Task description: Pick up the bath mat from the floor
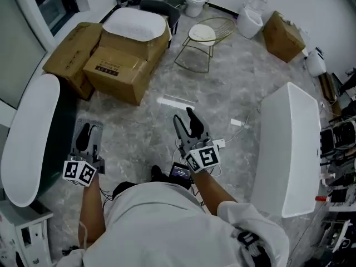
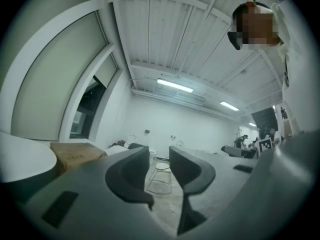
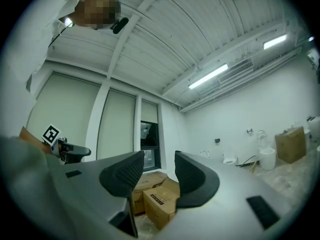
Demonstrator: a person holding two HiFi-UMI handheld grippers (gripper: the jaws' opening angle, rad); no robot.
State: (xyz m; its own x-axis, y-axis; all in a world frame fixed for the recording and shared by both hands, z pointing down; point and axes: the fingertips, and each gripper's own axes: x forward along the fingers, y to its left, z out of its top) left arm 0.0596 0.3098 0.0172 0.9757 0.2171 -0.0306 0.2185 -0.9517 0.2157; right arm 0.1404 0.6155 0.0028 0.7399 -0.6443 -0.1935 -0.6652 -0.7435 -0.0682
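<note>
- The left gripper (image 1: 88, 133) has its fingers (image 2: 131, 176) partly apart with nothing between them. Its own view looks across the room, not down.
- The right gripper (image 1: 186, 121) has its fingers spread wider and is also empty. Through the gap its own view shows only things far off.
- A grey patch that looks like the mat (image 1: 100, 143) lies flat on the floor (image 1: 222, 93), right under the left fingers and beside the tub (image 1: 28, 138). It is well to the left of the right fingers.
- I cannot tell whether the left fingertips touch the mat, but nothing is gripped.
- My judgement is that the pickup is not yet begun. Tipping the fingers down, closing on a mat edge and lifting are all left to do.
- Beyond the fingers stand the boxes (image 1: 114, 65), and farther on a wire stool (image 1: 201, 35).
</note>
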